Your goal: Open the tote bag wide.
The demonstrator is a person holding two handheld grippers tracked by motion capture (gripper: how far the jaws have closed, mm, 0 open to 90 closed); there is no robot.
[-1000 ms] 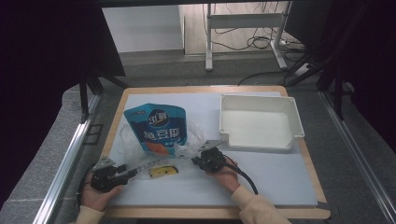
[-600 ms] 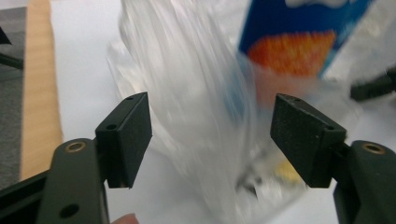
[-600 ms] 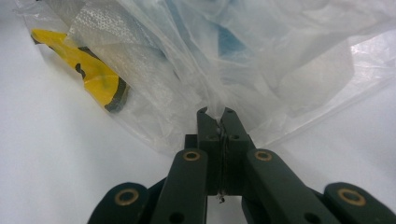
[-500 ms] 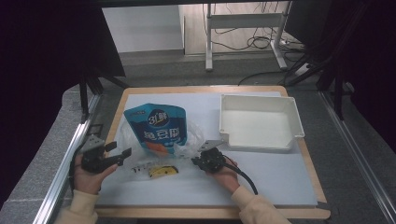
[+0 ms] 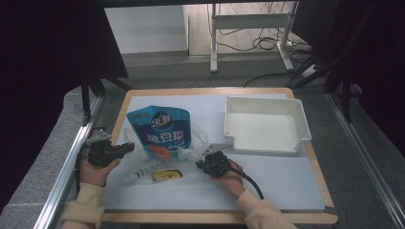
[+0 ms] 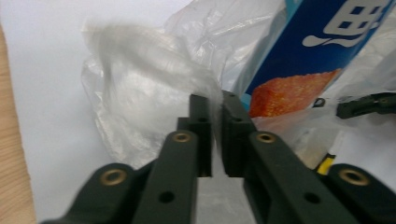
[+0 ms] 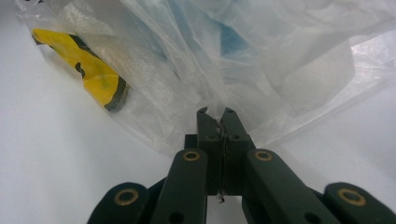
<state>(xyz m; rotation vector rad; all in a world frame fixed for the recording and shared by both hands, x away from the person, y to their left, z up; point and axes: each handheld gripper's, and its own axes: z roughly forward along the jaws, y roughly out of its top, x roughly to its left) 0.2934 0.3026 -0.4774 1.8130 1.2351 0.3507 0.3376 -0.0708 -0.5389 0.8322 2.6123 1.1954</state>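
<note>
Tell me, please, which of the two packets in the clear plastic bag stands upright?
The big blue pouch with white lettering stands upright; the small yellow packet lies flat on the table in front of it.

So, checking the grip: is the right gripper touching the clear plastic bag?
Touching. The right gripper view shows the right gripper pinching the clear plastic bag's film.

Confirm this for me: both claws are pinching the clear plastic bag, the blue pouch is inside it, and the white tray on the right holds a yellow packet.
One thing is wrong: the white tray holds nothing. The high view shows the yellow packet on the table inside the clear plastic bag, in front of the blue pouch. The left claw and right claw do pinch the bag.
</note>
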